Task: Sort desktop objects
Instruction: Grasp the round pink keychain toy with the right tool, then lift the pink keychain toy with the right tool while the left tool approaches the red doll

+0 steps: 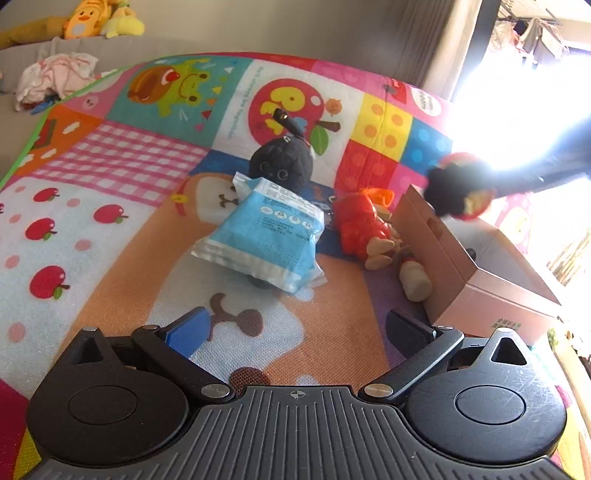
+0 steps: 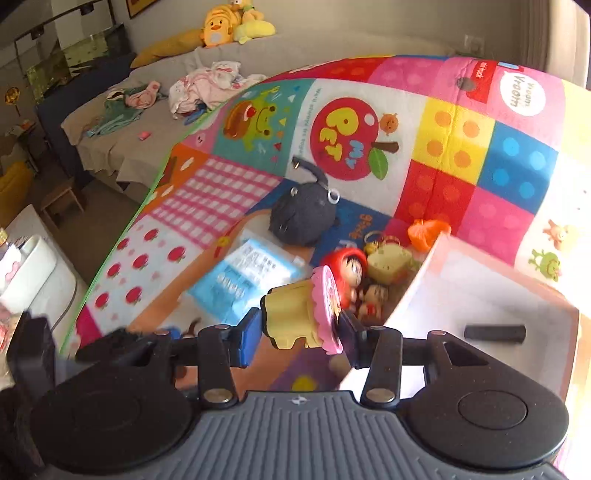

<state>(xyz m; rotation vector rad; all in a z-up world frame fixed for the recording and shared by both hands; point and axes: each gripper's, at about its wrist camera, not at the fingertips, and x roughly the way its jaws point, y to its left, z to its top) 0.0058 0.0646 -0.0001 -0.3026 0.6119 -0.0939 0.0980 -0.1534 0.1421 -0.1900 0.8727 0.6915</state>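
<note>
My right gripper [image 2: 301, 332] is shut on a small yellow toy with a pink frilled disc [image 2: 295, 317], held in the air beside the open cardboard box [image 2: 436, 280]. On the mat below lie a blue packet [image 2: 247, 284], a black plush cat [image 2: 303, 218] and a red-hooded doll [image 2: 347, 273]. My left gripper [image 1: 299, 328] hangs open over the mat with nothing between its fingers. The blue packet [image 1: 266, 236] lies just ahead of it, with the black plush cat [image 1: 282, 162] behind and the red-hooded doll [image 1: 362, 225] next to the cardboard box [image 1: 461, 258]. A blurred dark shape [image 1: 458, 188] moves above that box.
A black cylinder [image 2: 495, 334] lies inside the box. A cream bag charm [image 2: 388, 262] and an orange piece [image 2: 428, 232] sit by the box's far corner. The colourful play mat [image 2: 443, 155] covers the surface. Beyond its green edge is a sofa with clothes [image 2: 207, 85] and plush toys [image 2: 221, 26].
</note>
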